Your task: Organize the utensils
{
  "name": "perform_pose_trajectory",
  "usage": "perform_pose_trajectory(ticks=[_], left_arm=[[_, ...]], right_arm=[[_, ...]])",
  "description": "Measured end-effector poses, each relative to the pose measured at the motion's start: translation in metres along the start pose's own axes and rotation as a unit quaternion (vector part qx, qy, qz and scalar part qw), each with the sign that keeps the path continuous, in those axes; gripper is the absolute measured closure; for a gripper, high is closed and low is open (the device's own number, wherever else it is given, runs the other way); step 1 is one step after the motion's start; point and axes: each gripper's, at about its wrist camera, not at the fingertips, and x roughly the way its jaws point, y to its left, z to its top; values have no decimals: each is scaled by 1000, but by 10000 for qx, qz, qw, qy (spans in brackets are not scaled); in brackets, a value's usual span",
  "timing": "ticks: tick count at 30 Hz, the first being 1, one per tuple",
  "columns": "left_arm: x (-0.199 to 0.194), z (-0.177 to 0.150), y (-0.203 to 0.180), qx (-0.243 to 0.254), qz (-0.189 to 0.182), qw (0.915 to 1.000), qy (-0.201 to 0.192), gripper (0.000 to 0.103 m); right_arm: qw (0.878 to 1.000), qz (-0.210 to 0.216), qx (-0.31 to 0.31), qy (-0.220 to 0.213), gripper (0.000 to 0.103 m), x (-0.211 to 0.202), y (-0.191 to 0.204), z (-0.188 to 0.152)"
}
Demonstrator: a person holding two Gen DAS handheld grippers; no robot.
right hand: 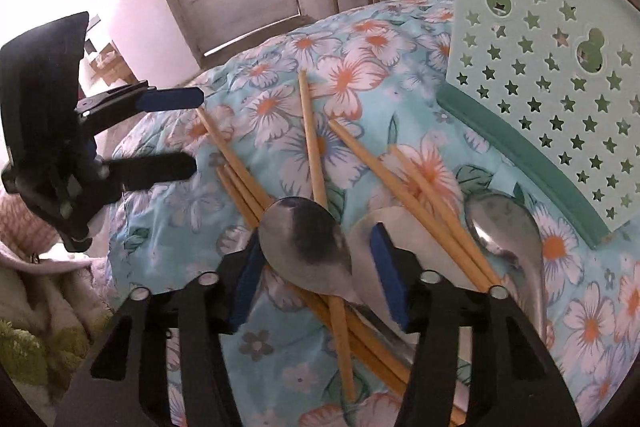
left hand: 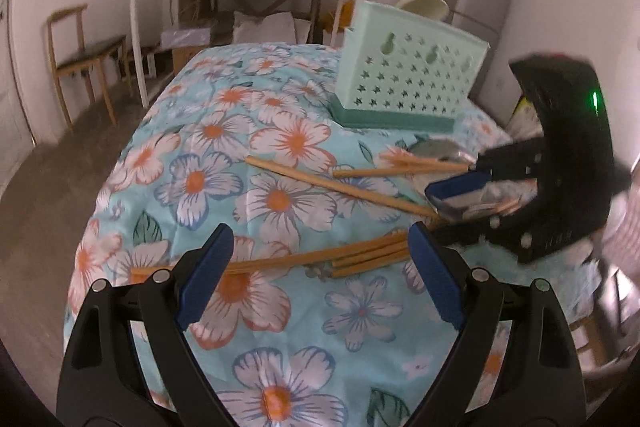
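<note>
Two hand-held grippers work over a table covered in a blue cloth printed with orange and white flowers. The right gripper points steeply down with its blue pads apart, and the bowl of a metal spoon sits between them; the pads do not appear to press on it, so the spoon looks unheld. Under and just ahead of that spoon lie several wooden chopsticks, crossing one another in a loose heap, and a second spoon lies just beyond the right pad, close to the foot of the holder. That pale green utensil holder, pierced with star-shaped holes and set on a darker green base, stands ahead and to the right of this gripper. The left gripper has its jaws wide apart and holds nothing; a small bundle of chopsticks lies on the cloth right between its pads. The risks from here are likely these: the right pads could close on the rounded, slick spoon bowl and squeeze it out sideways, or catch a chopstick along with it. The tangled sticks may shift or roll on the soft, wrinkled cloth, and the two grippers work near each other and could collide.
</note>
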Motion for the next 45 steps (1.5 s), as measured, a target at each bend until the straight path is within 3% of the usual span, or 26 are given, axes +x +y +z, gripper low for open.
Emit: perform_pose_trajectory(ticks=[5,15,17,21,27,34,41,45], left_arm=[[8,0,-5,126,49,9999,83,22],[12,-2,-16,455,357,9982,168,34],[11,-2,-16,418,366,9983,174,38],[6,-2,-16,390,393,9984,133,41],[-3,-1,-19,432,398,9983,43,41],[-8,4,-26,433,375,9984,-30,41],[-7,7,-36,472,349,9983,-64,41],[-6,10,-38,436,360,9983,-138,41]], right_arm=[[9998,119,129,-76,85,-6,-8,1],[9995,-278,13,-146,84,-4,-3,-1],[9986,-481,-6,-201,92,-2,1,-1],[9957,-705,137,-589,98,-16,4,1],[9875,-449,791,-1287,99,-58,-16,4],[9684,-131,1251,-2156,100,-112,-32,10],[9357,297,1315,-3260,100,-181,-47,30],[9165,295,1139,-3823,100,-216,-58,52]])
